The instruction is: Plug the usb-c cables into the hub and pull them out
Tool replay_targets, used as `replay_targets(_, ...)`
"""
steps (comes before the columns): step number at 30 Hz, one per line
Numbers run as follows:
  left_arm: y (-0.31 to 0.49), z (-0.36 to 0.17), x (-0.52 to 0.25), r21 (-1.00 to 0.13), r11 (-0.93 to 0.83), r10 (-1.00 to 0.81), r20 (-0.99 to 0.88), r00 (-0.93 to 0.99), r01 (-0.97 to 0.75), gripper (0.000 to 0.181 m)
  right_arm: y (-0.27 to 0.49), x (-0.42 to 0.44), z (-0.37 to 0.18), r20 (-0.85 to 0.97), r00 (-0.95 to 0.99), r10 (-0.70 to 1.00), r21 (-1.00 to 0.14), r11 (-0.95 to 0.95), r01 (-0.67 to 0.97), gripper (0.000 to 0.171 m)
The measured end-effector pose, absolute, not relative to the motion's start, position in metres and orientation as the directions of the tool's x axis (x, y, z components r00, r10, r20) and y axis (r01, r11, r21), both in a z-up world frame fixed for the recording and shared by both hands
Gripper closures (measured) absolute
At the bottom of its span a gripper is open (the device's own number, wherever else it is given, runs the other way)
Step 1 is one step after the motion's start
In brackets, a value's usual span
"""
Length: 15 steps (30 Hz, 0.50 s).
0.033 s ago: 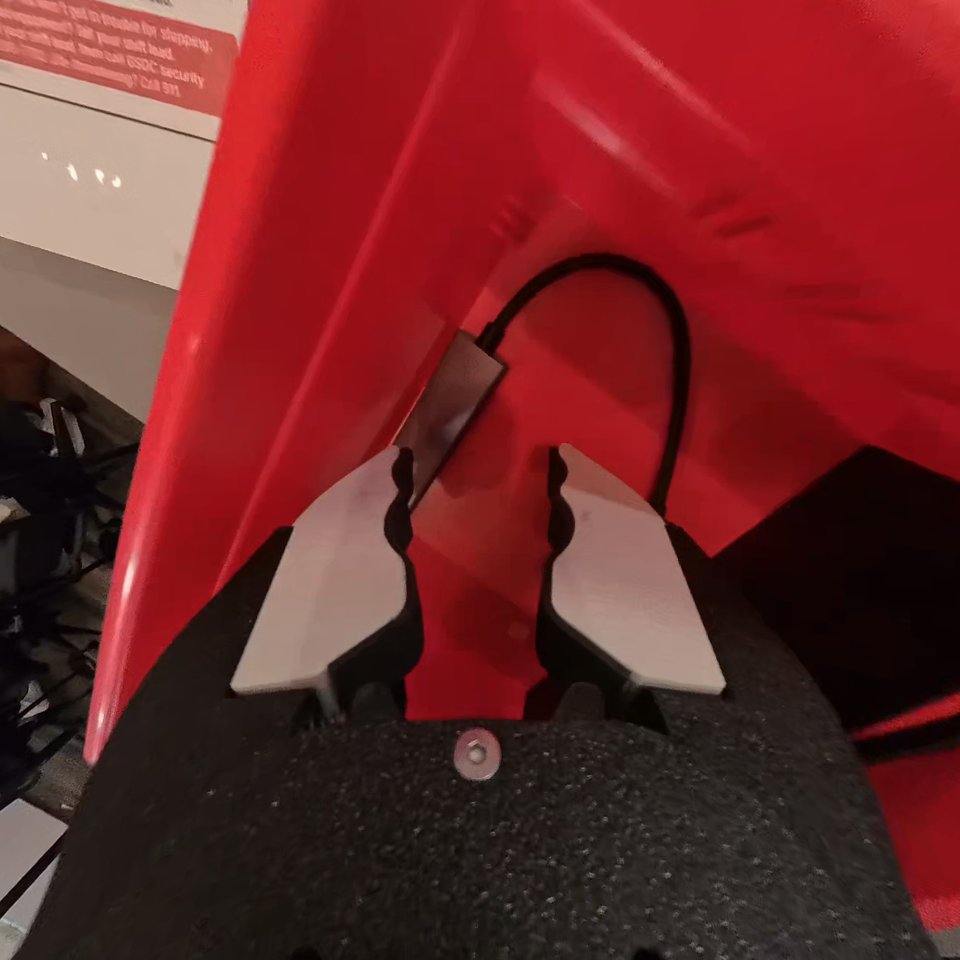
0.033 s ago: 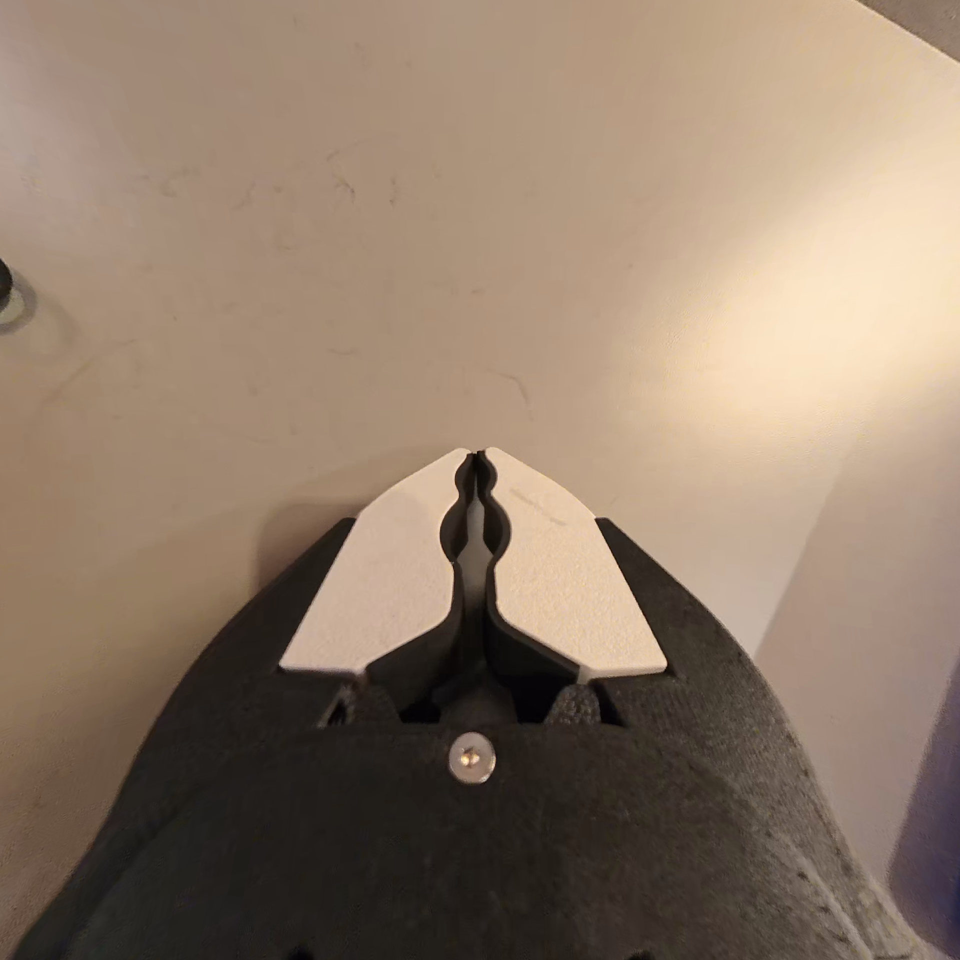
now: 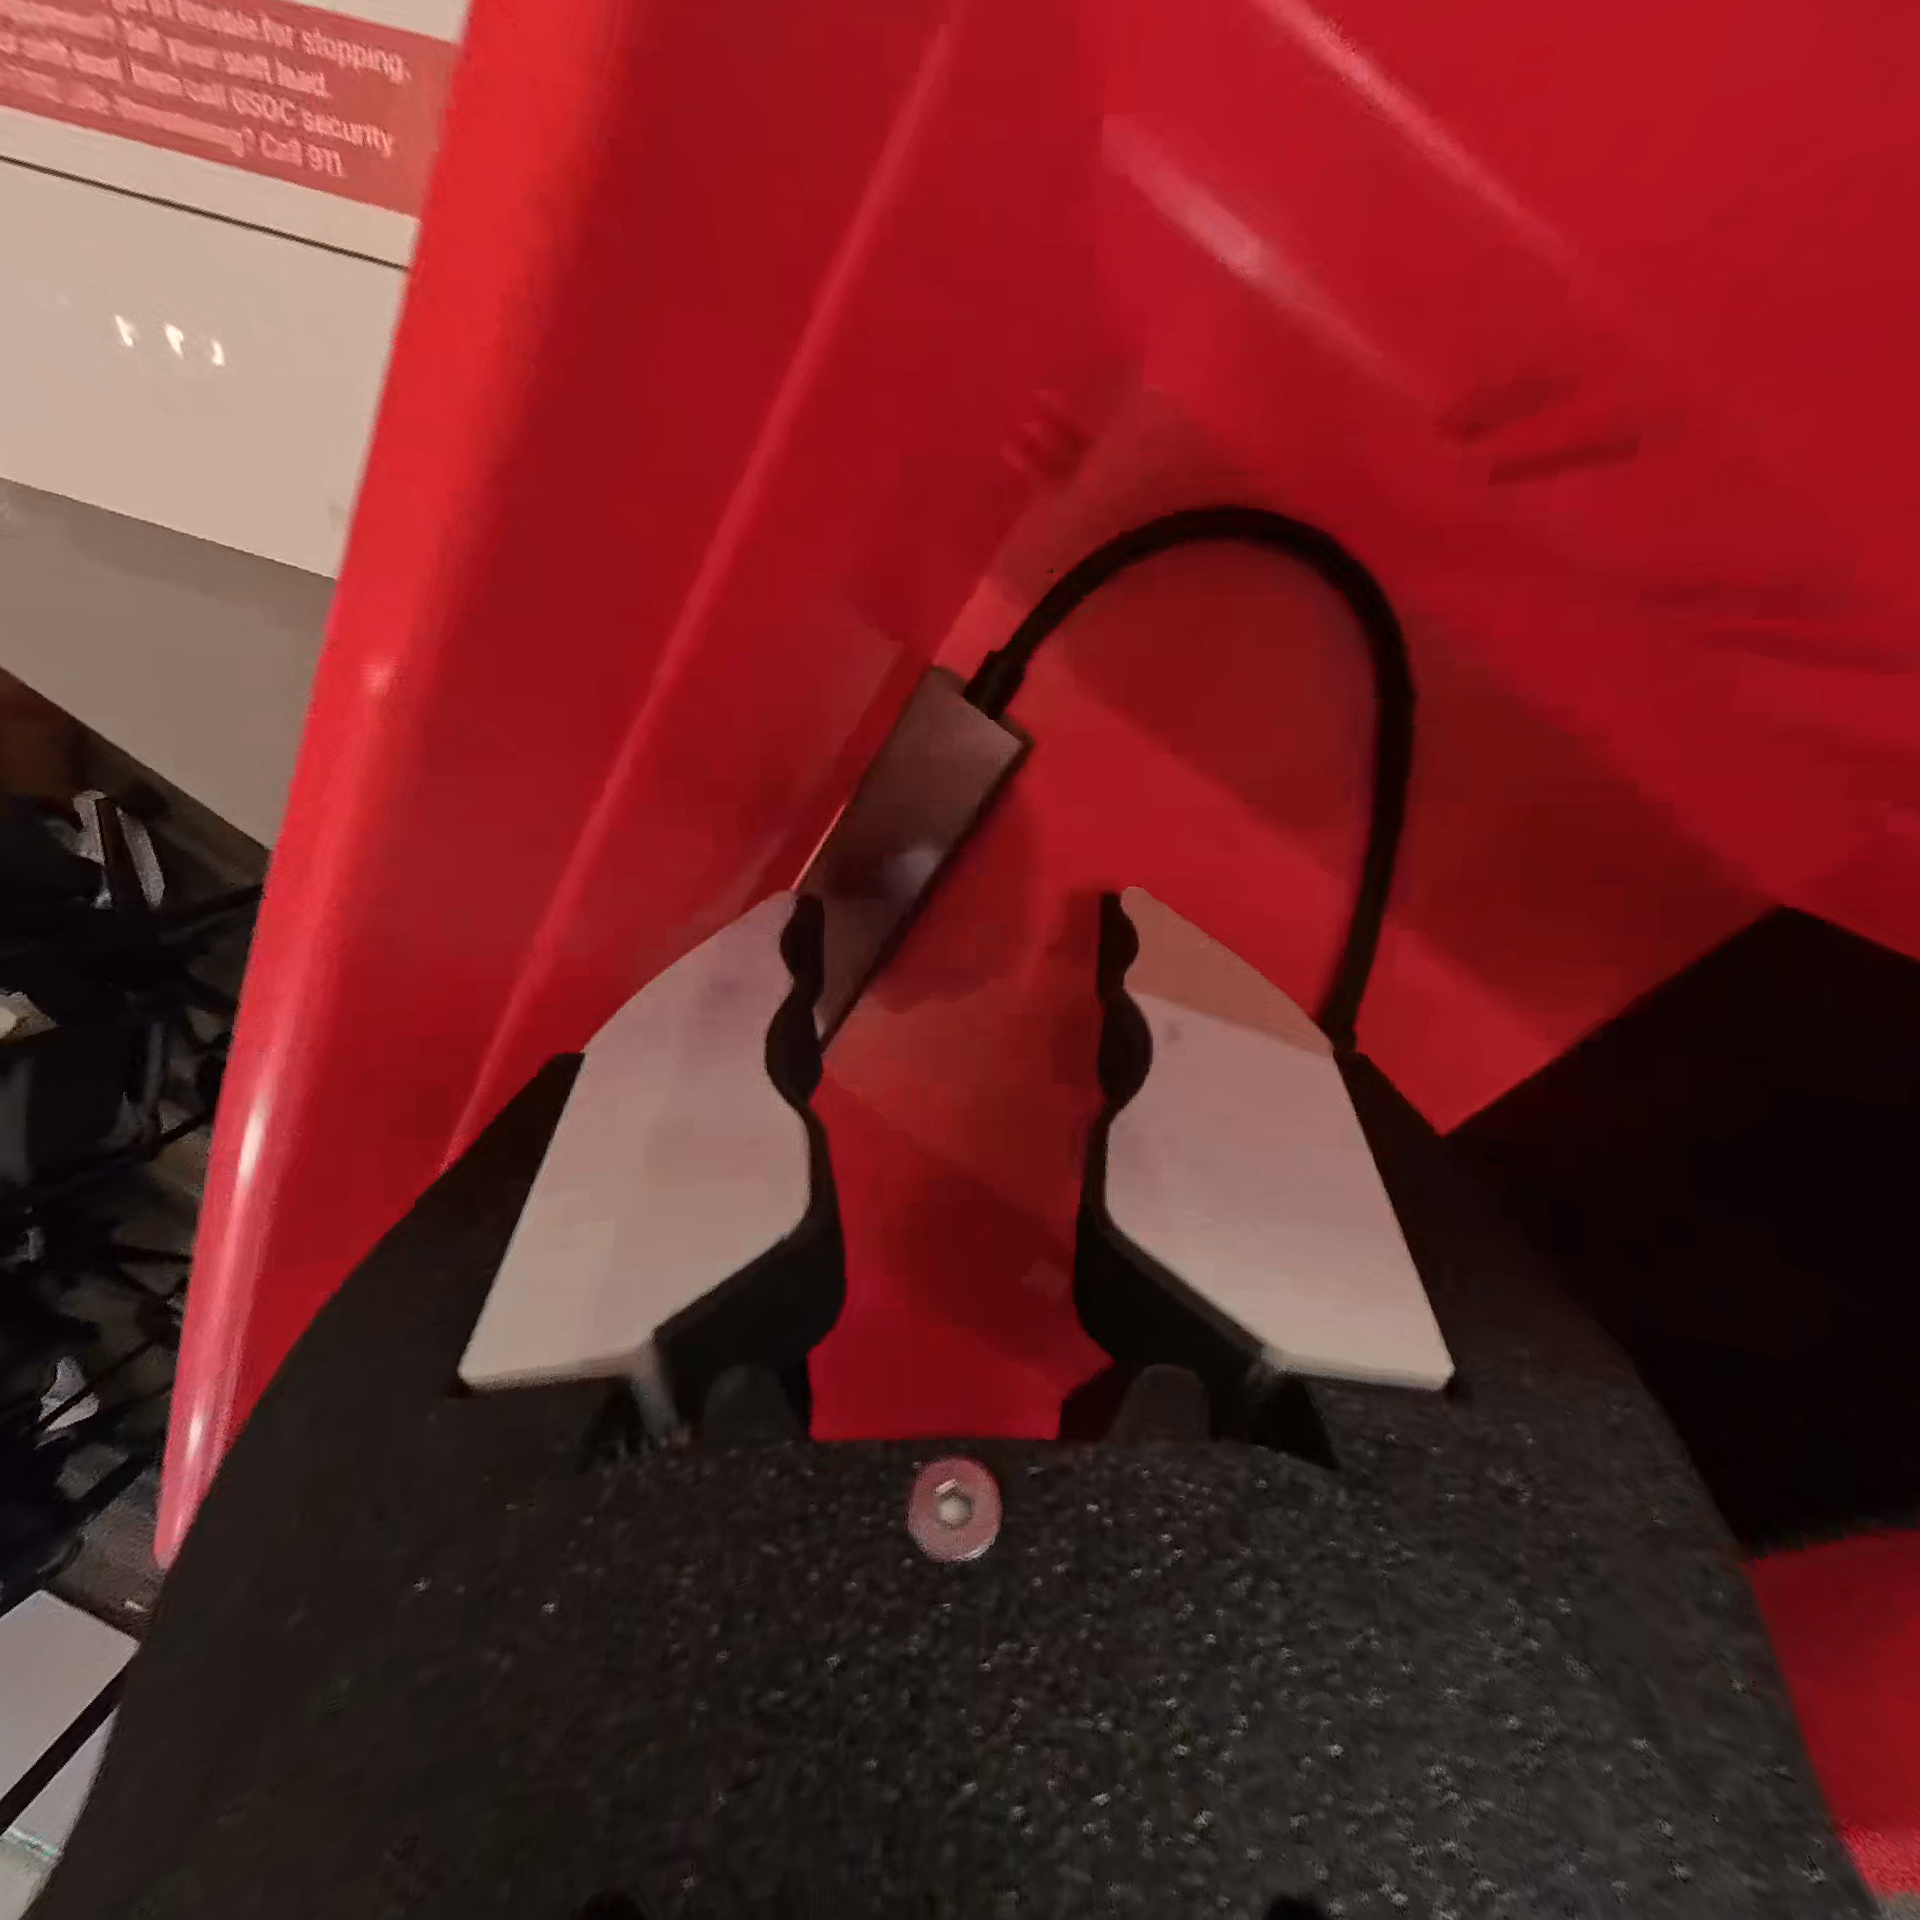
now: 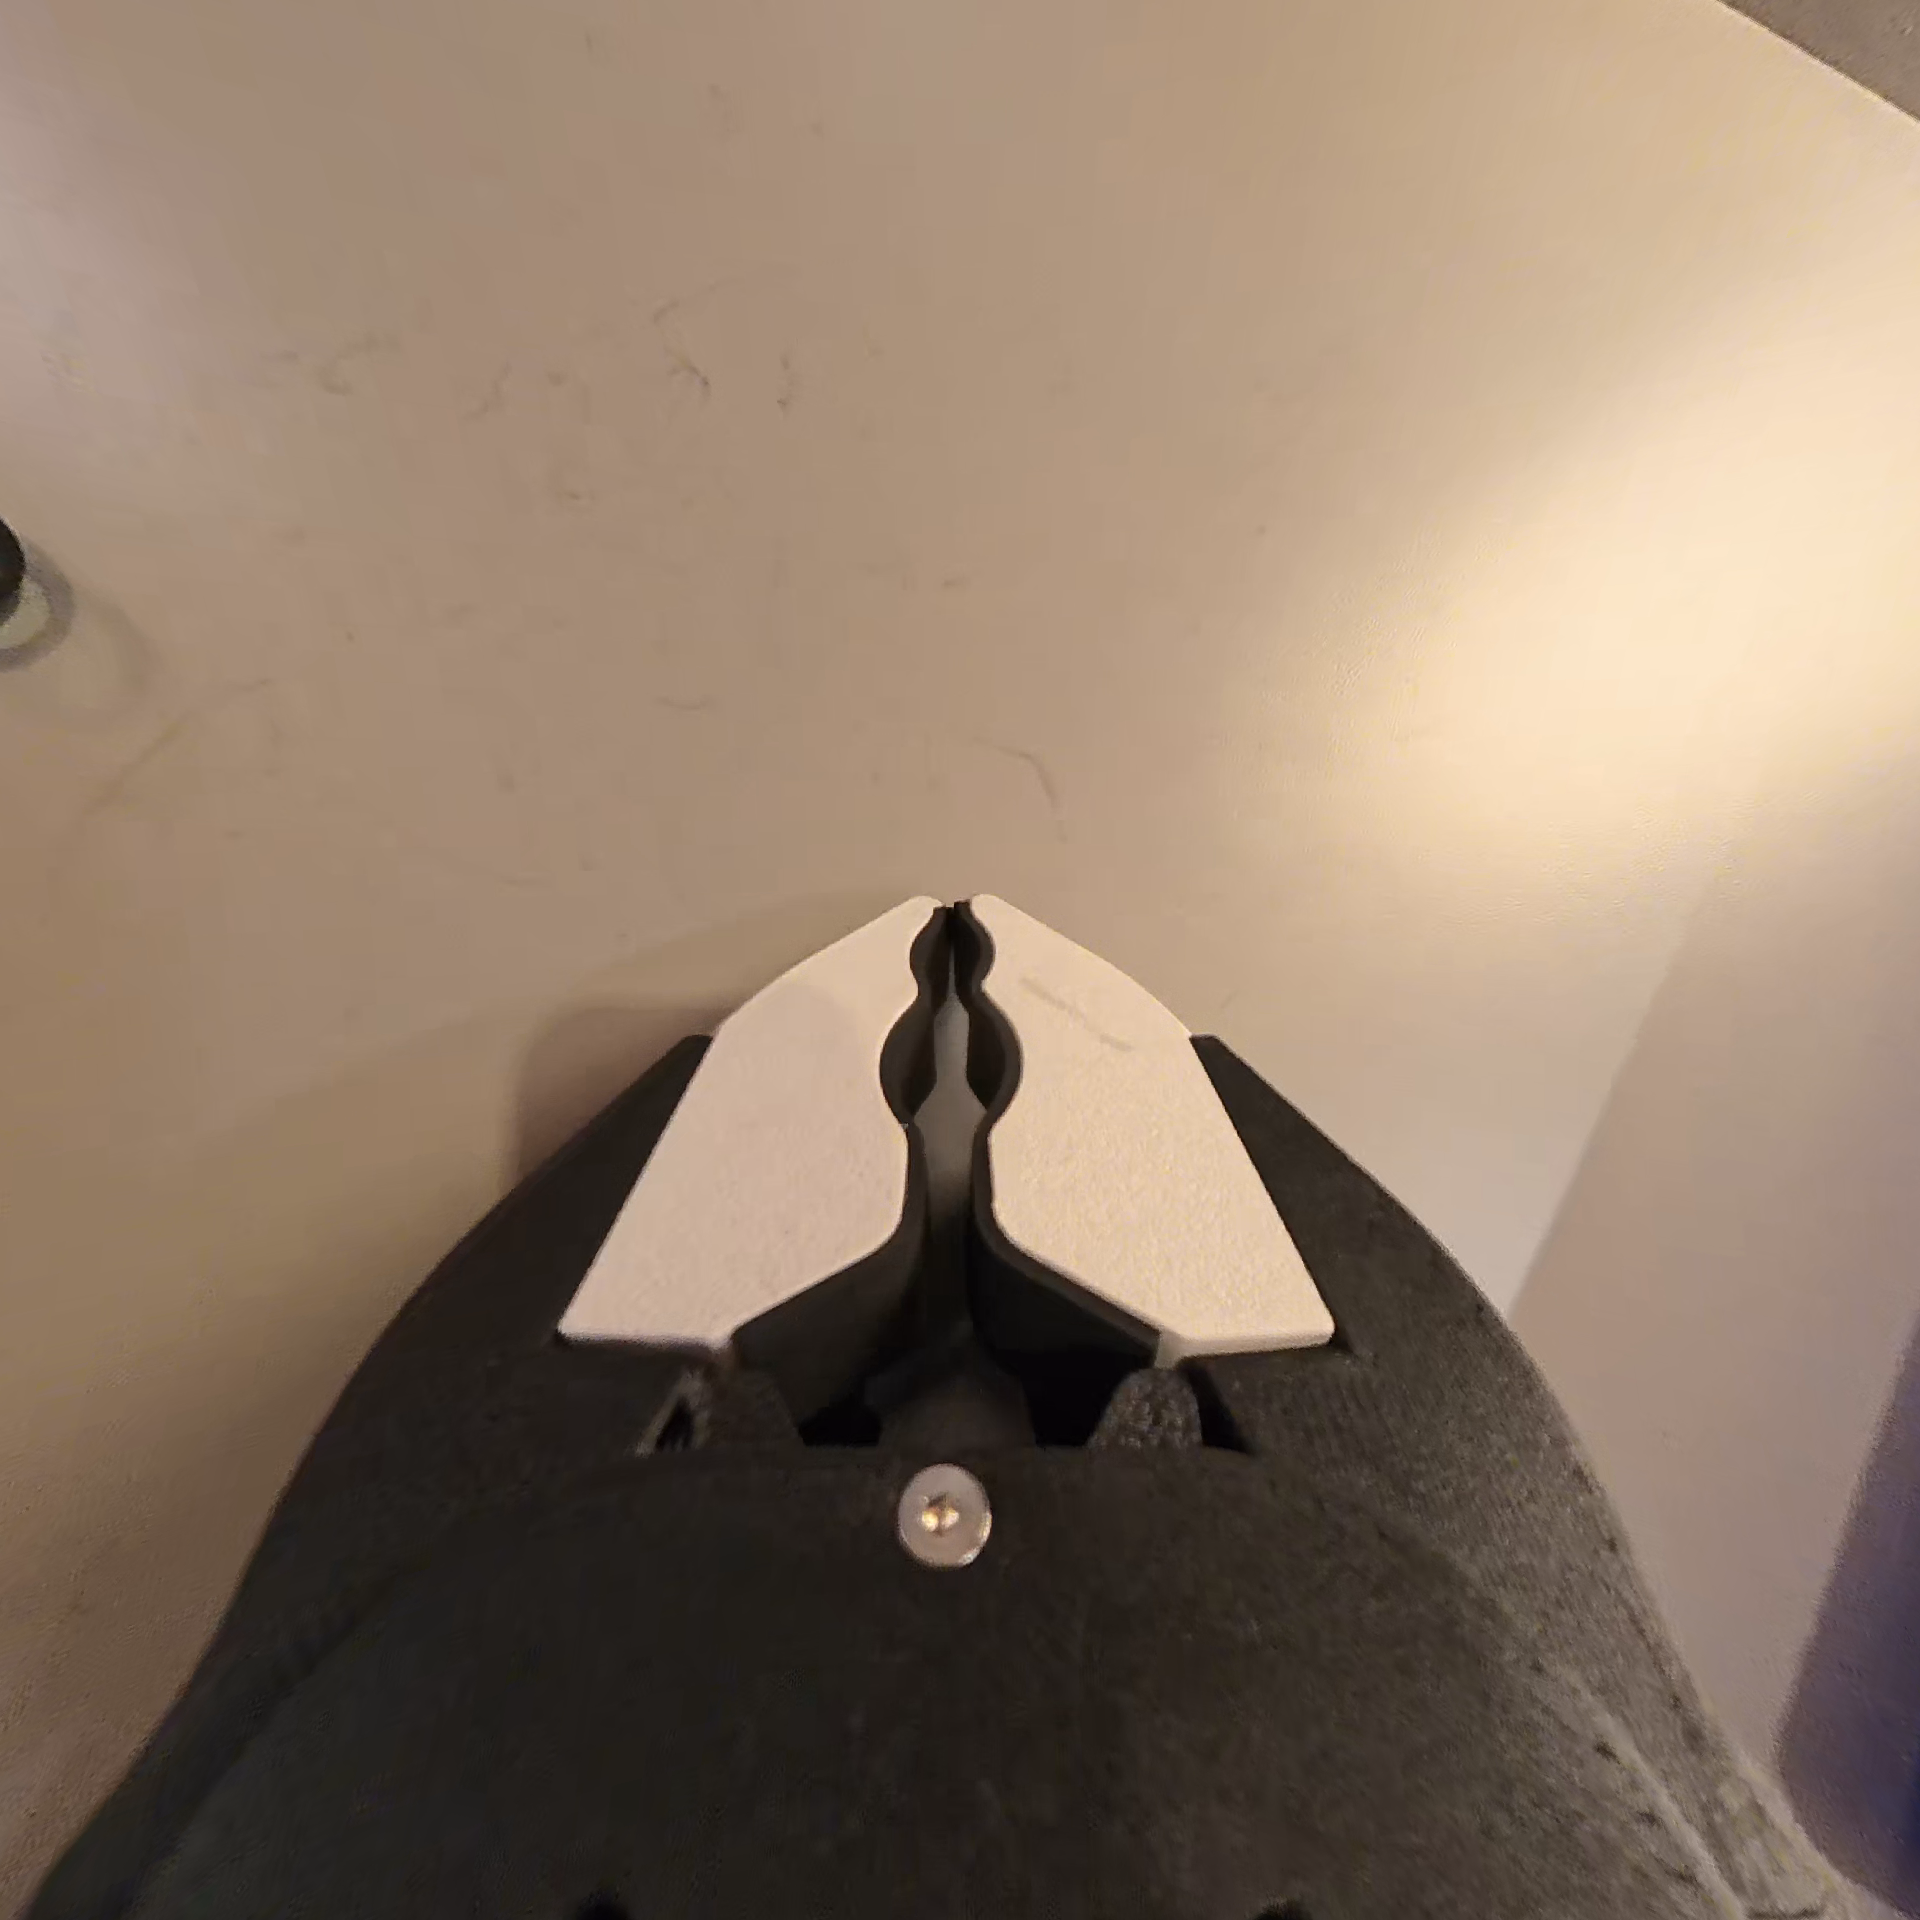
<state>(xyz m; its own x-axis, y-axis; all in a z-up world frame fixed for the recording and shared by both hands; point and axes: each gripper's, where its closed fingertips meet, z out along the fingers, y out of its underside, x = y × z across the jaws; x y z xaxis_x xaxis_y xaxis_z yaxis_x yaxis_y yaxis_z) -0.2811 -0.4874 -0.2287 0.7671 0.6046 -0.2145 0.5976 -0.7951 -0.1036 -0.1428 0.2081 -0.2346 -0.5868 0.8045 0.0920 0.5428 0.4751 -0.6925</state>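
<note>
In the left wrist view a slim grey hub (image 3: 914, 831) lies inside a red plastic bin (image 3: 727, 416), leaning against its left wall. A black cable (image 3: 1387, 727) leaves the hub's far end, arches over and drops behind my right finger. My left gripper (image 3: 961, 914) is open and empty. The hub's near end sits just beside the left fingertip (image 3: 769, 925). My right gripper (image 4: 956, 906) is shut with nothing visible between its fingers, low over a cream tabletop (image 4: 935, 468). No loose usb-c cable shows in either view.
A black block (image 3: 1714, 1195) sits at the right inside the bin. Left of the bin are a white surface with a red sign (image 3: 208, 94) and a dark tangle of wires (image 3: 83, 1039). A small dark round fitting (image 4: 16, 592) and a bluish object (image 4: 1860, 1558) border the tabletop.
</note>
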Motion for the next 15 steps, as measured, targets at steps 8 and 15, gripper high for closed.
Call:
replay_targets(8, -0.481, -0.234, -0.271, -0.112, -0.813, 0.582, -0.109, 0.806, 0.572, 0.124, 0.209, -0.144, -0.235, 0.088, -0.575, 0.813, -0.688, 0.467, 0.555, 0.171)
replay_targets(15, -0.487, -0.233, -0.253, -0.015, -0.89, 0.455, -0.079, 0.887, 0.455, 0.131, 0.209, -0.145, -0.235, 0.091, -0.571, 0.816, -0.684, 0.468, 0.56, 0.171)
